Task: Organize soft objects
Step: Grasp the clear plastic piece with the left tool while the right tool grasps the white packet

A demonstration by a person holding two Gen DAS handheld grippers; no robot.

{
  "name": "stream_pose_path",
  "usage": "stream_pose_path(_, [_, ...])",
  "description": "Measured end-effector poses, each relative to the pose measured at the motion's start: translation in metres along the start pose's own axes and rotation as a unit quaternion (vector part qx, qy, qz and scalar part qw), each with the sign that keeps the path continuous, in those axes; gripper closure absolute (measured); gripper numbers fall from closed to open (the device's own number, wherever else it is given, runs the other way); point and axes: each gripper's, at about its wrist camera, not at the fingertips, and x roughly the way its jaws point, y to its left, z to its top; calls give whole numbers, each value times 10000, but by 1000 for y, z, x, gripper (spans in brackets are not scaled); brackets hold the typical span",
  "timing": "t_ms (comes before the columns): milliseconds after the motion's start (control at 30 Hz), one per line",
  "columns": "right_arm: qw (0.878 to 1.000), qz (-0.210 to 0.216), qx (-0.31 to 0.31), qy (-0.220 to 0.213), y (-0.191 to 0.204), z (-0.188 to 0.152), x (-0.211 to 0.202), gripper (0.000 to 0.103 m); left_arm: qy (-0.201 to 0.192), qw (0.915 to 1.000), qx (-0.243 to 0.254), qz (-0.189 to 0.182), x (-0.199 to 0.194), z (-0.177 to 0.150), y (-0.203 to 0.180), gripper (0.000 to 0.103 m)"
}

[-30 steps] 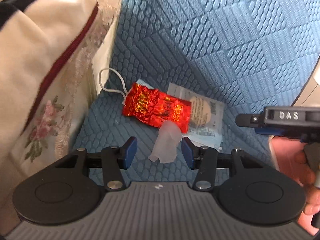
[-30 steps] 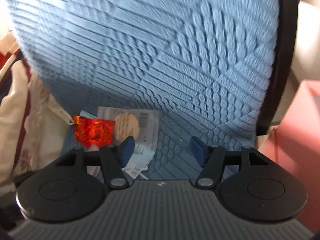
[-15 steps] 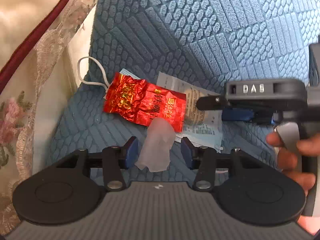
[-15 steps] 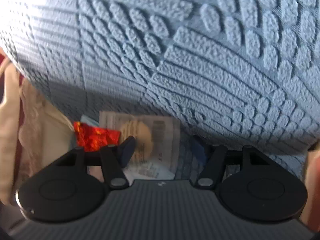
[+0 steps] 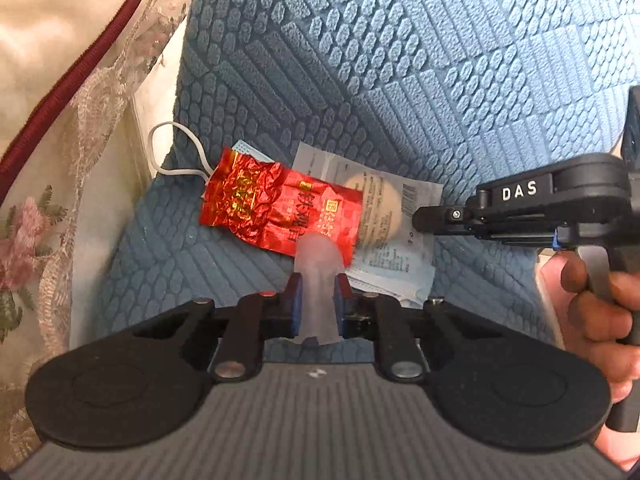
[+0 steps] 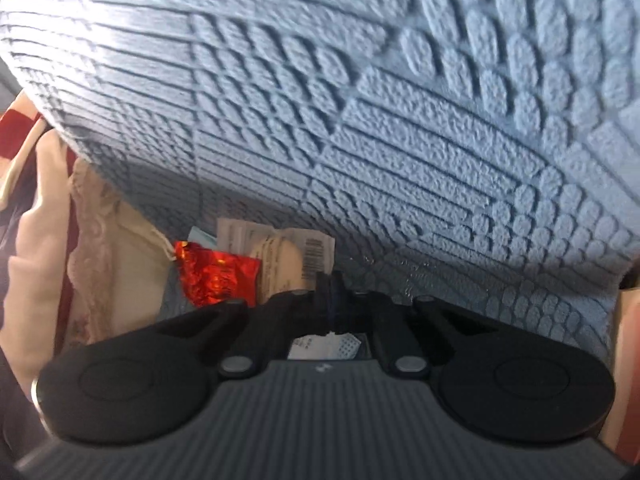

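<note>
A translucent white soft piece (image 5: 320, 254) stands between the blue pads of my left gripper (image 5: 318, 282); the jaws are closing and the pads press its sides. Just beyond it a crinkled red foil packet (image 5: 276, 208) lies on a clear printed packet (image 5: 386, 204) and a blue face mask (image 5: 394, 278). My right gripper (image 5: 418, 216) comes in from the right, a hand (image 5: 600, 304) on its handle. Its jaws are shut, with the tips pinched at the clear packet's right edge. The right wrist view shows the shut right gripper (image 6: 330, 280) over the clear packet (image 6: 280, 256), beside the red foil packet (image 6: 218, 276).
All of this lies on a blue textured seat (image 5: 192, 264) under a leaning blue cushion (image 5: 400, 80), which fills the right wrist view (image 6: 360, 120). A cream embroidered cloth with maroon trim (image 5: 60, 128) borders the left. The mask's white ear loop (image 5: 176, 152) trails toward it.
My left gripper moved in and closed on the translucent piece. My right gripper dropped to the clear packet's edge and shut there.
</note>
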Motion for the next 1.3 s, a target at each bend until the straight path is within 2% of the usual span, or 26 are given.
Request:
stream_pose_path(167, [9991,-263,-332,-88,13,-13,-15,100,18,9999,-112,-121,-14,1,-3,84])
stream_pose_path(633, [9978,-452,-419,-232,37,-68,-82,100,56,9994,-161,-288,-77,-10,-25,84])
stream_pose_path(1033, [9943,-588,-824,-333,55,-107,-150,100,117,9991,-148,-377,-129,-39,-41,84])
stream_pose_path(1300, [9904,-733,-1092,-437,71,-127,-182,100,249,9978,-418,-455,-160,-60,-37,84])
